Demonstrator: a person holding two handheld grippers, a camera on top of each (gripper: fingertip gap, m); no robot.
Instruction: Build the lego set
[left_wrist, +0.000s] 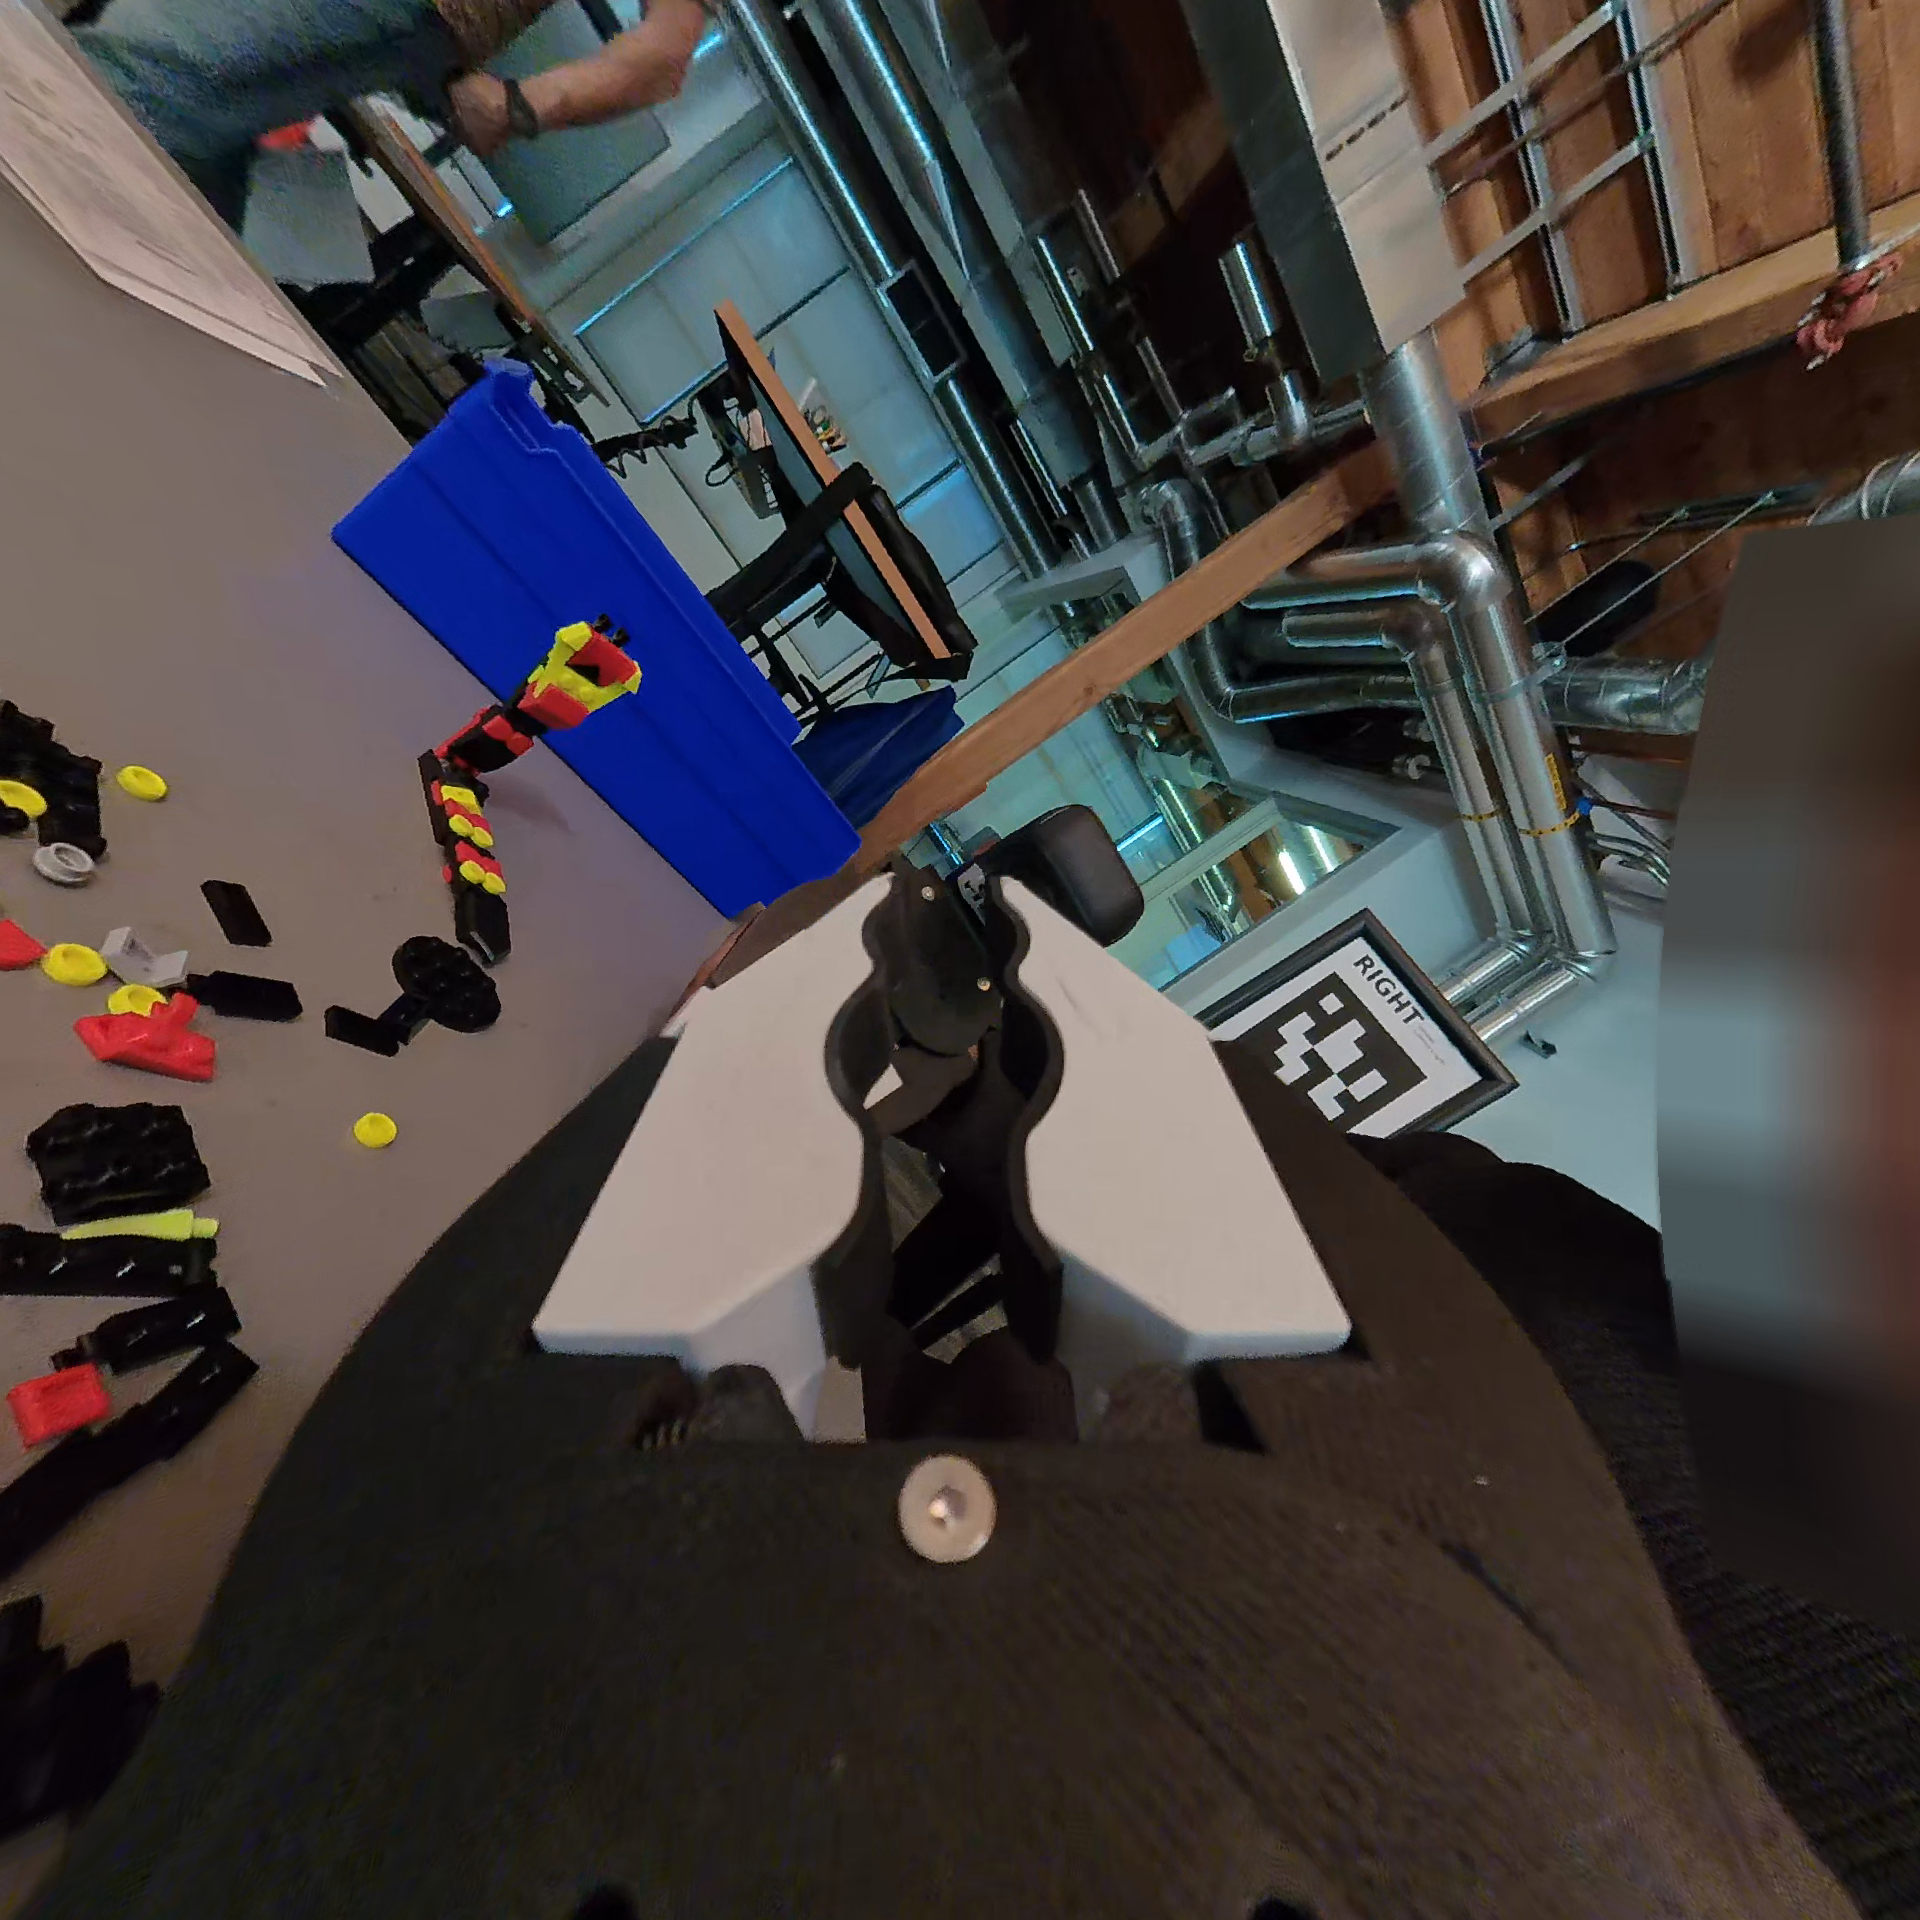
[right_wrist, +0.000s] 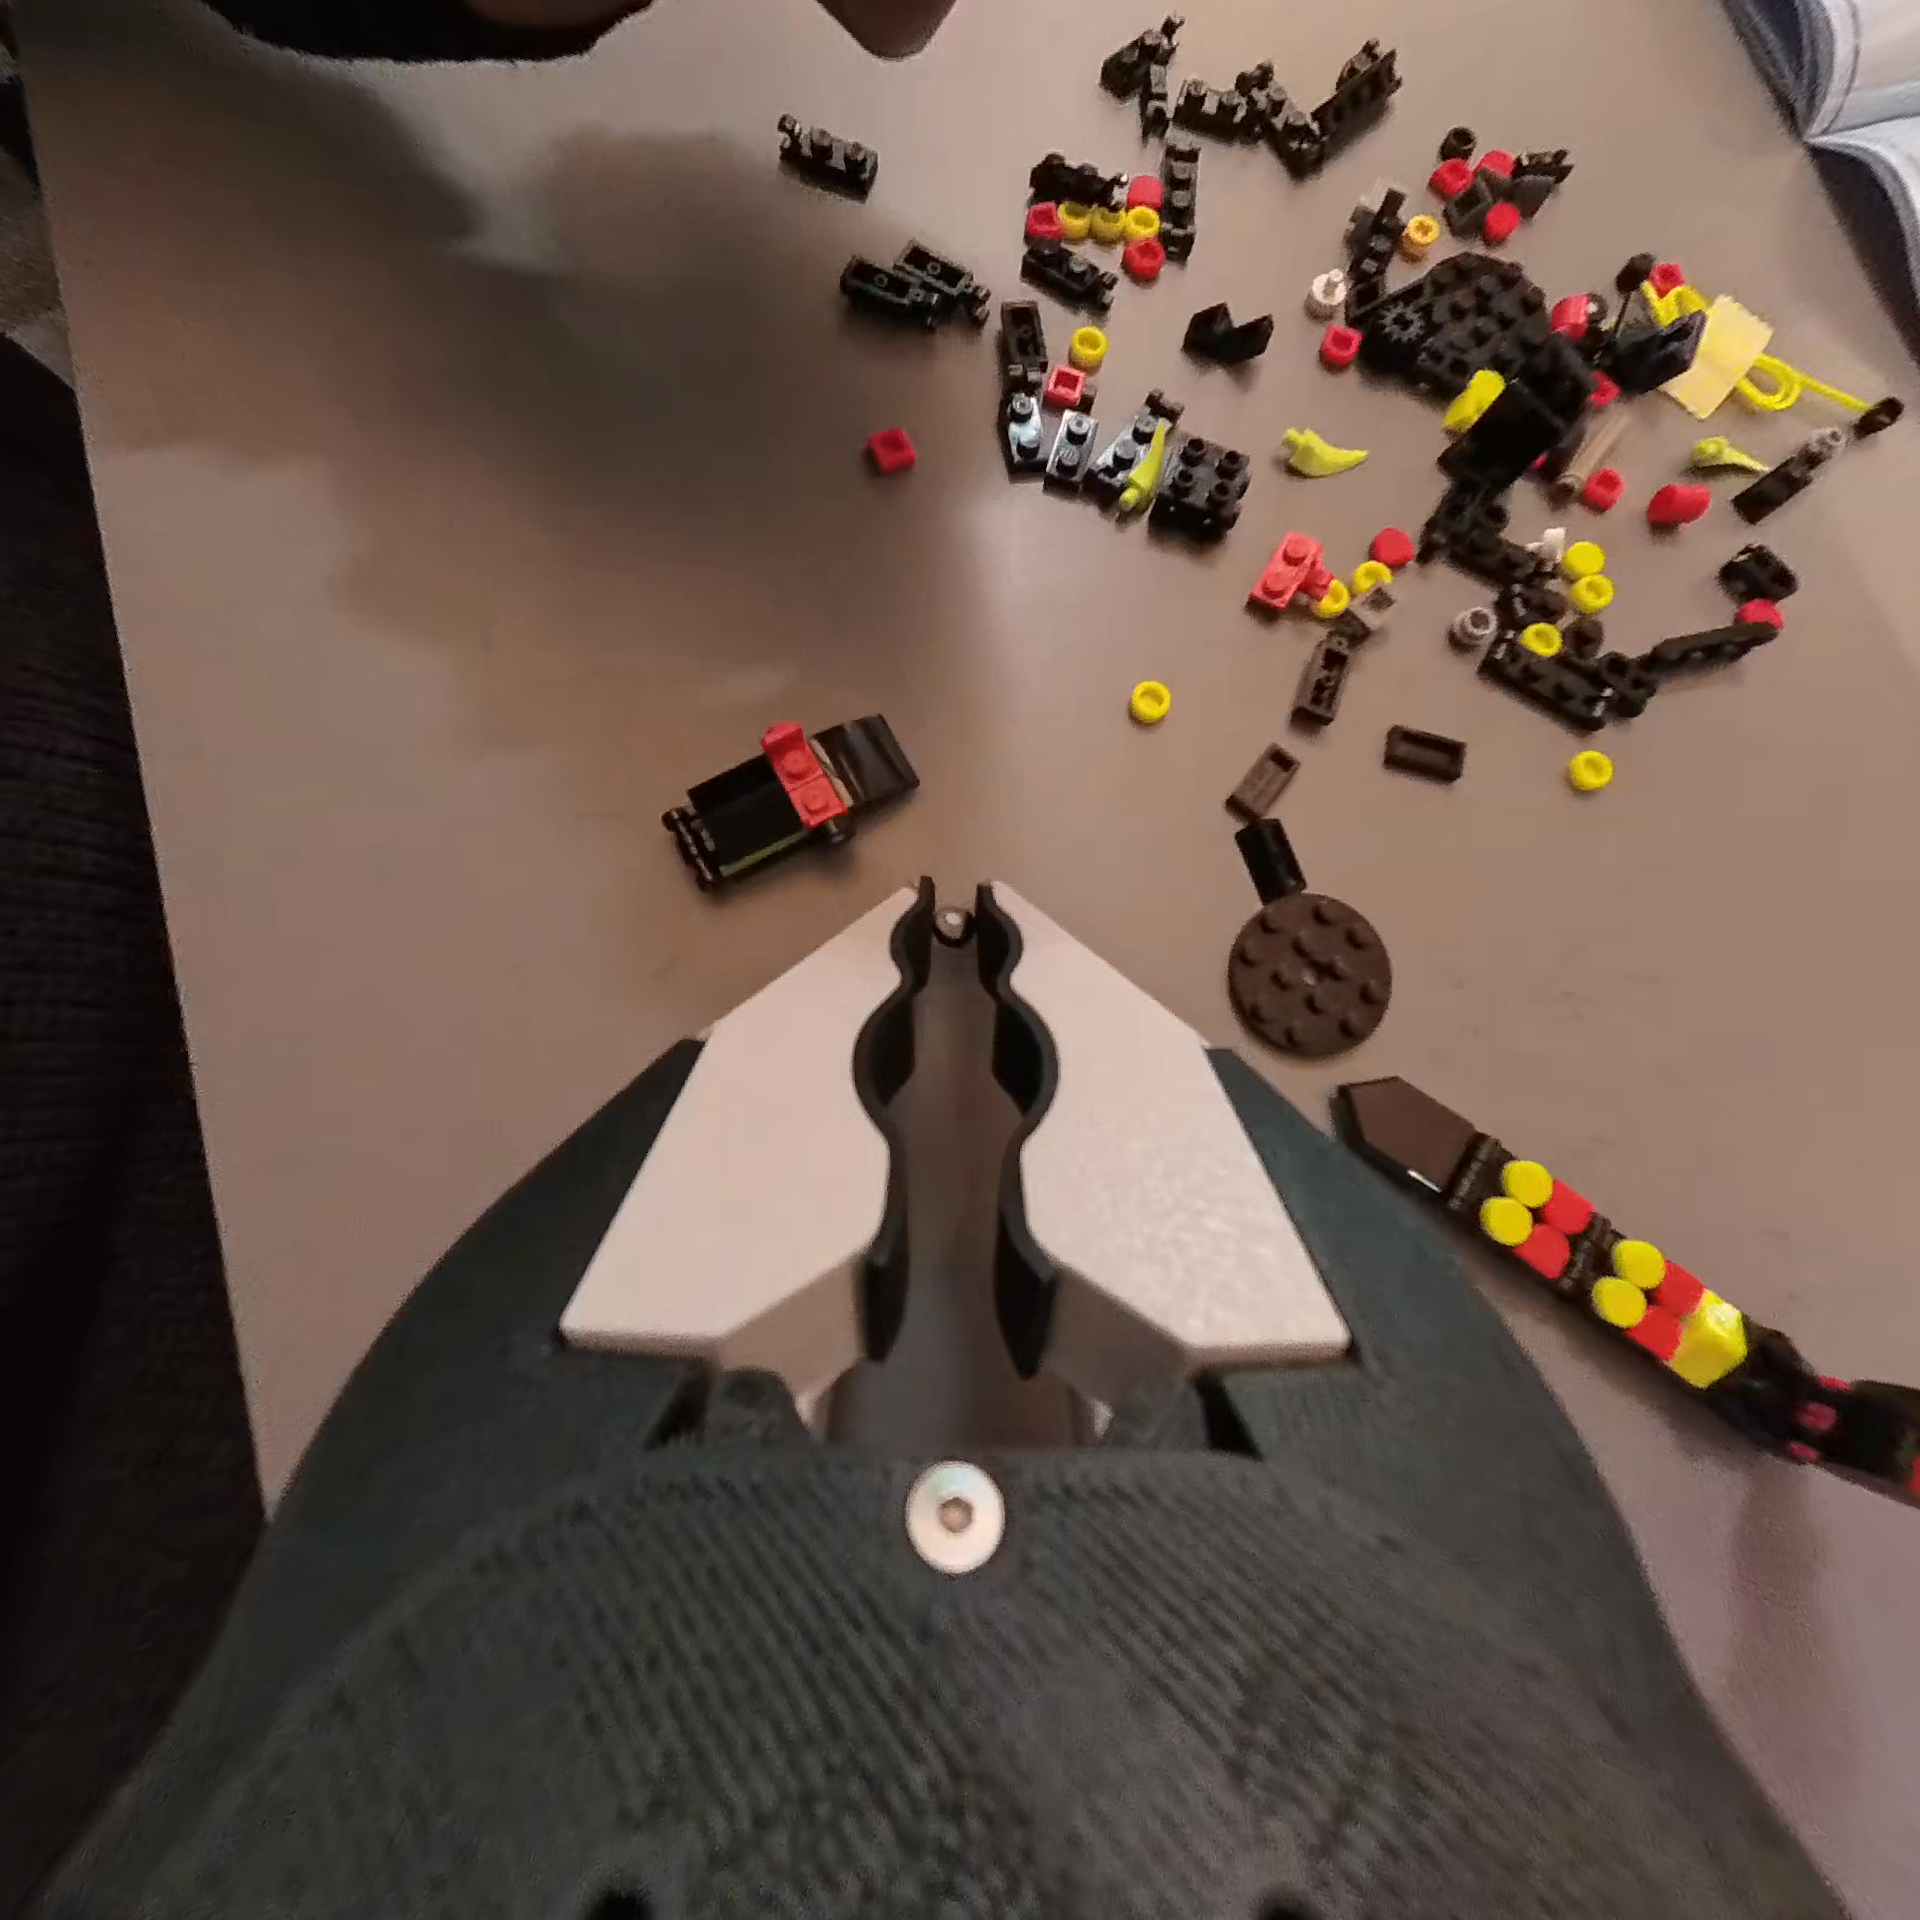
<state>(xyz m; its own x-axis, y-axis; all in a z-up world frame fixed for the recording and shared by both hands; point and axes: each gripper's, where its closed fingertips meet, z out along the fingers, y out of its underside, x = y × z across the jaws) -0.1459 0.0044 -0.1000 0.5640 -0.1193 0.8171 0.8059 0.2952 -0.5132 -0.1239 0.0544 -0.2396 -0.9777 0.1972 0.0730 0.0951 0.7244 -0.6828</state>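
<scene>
The black jointed sub-assembly (left_wrist: 940, 987) sits pinched at the tips of the left gripper (left_wrist: 943, 904), raised off the grey table (left_wrist: 260, 582). It looks light, stiff and slick, likely to pivot at its hinges, so grip flat faces. The right gripper (right_wrist: 951, 909) is nearly closed on a tiny round piece (right_wrist: 951, 925), low over the table. The red-and-yellow studded chain (right_wrist: 1590, 1273) and loose bricks (right_wrist: 1455, 416) lie nearby.

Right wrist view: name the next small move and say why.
Probably bring the right hand-held gripper toward the left hand-held gripper: it pinches a tiny round grey piece, while the left clamps a black assembly, likely its mate.
</scene>
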